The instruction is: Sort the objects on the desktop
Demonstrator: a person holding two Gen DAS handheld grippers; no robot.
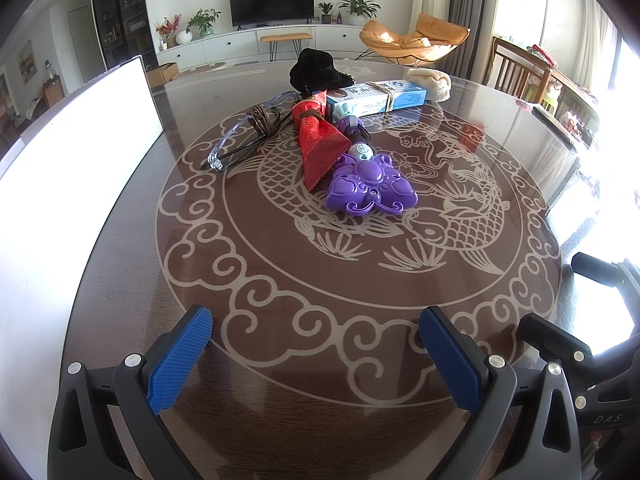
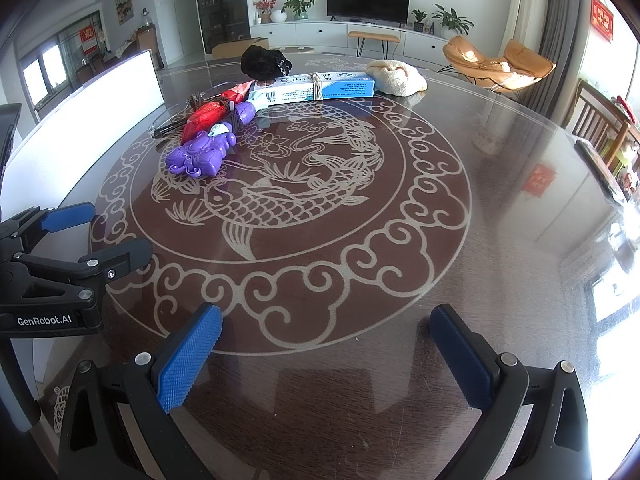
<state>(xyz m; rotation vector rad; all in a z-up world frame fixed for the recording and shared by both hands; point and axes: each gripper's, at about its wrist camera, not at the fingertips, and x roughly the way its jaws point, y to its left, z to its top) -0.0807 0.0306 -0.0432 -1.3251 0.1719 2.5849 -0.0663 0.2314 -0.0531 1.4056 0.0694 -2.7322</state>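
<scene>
while both grippers hang low over the near edge of the table (image 1: 320, 420), i read this as the start of the job: nothing is held and the pile is untouched. my left gripper (image 1: 316, 356) has its blue pads spread wide apart with only glass tabletop between them, and my right gripper (image 2: 326, 356) is spread just as wide and equally empty.

everything to sort lies clustered on the far side of the fish pattern. nearest to me is the purple toy (image 1: 370, 188), touching the red folded packet (image 1: 320, 148); behind them lie the clear glasses (image 1: 240, 136), a blue and white box (image 1: 376, 98), a black fuzzy thing (image 1: 318, 70) and a cream cloth (image 1: 430, 82). a white tray or board (image 1: 80, 140) stands at the left edge, probably the drop-off, though i cannot be sure.

i'd take the purple toy first, since it is closest and its near side is unobstructed. its long axis runs away from me and slightly left, the broad flower-shaped head pointing toward me and the narrow handle pointing back toward the box. to grip it well, i'd come in low with the left gripper and close across the narrow neck just behind the head, jaws square to that axis, so the packet beside it isn't dragged along. lifting straight up before swinging left should keep the heap from shifting.
</scene>
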